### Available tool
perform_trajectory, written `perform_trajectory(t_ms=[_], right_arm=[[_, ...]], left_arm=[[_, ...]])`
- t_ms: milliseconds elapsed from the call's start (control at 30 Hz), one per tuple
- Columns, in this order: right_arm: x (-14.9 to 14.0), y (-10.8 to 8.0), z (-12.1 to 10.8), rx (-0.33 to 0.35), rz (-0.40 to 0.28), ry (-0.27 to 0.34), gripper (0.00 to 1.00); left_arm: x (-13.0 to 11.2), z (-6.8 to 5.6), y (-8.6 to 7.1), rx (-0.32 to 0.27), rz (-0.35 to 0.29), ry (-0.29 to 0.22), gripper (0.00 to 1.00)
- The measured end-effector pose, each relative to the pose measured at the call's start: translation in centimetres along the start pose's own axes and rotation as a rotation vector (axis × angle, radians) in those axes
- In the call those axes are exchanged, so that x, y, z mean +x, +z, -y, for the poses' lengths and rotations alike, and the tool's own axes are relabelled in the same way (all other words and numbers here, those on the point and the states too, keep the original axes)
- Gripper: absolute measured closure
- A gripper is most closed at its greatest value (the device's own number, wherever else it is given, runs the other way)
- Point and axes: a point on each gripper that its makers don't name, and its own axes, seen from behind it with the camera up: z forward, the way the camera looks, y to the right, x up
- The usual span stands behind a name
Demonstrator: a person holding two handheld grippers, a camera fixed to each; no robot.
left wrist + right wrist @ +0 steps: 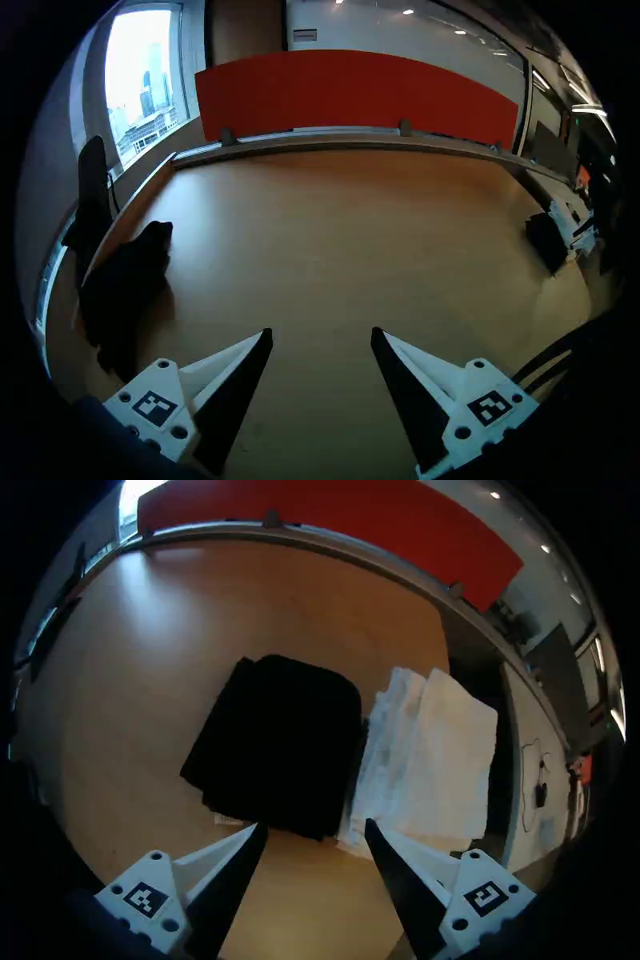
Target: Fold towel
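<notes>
The fingers of the left gripper (320,332) are held apart, empty, over the tabletop (344,240), with a dark crumpled cloth (128,280) lying off to the left. Those of the right gripper (314,824) are likewise spread above a folded black towel (280,744), against which a white towel (436,756) is laid.

Left gripper view: low over the desk (336,240), facing level toward the red partition (352,92) and window (144,88) | Right gripper view: higher, tilted down, near the black towel (280,744) and white towel (432,752) | Shared: desk, red partition.
</notes>
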Motion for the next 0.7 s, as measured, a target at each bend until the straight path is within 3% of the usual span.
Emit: perform_trajectory(t_ms=[400, 700], right_arm=[[3.1, 0.3, 2.7, 0.049, -0.071, 0.218, 0.06], [4.7, 0.2, 4.5, 0.047, -0.118, 0.246, 0.07]], left_arm=[[0.6, 0.5, -0.1, 0.000, -0.012, 0.002, 0.09], [1.7, 1.1, 0.3, 0.003, -0.032, 0.000, 0.09]])
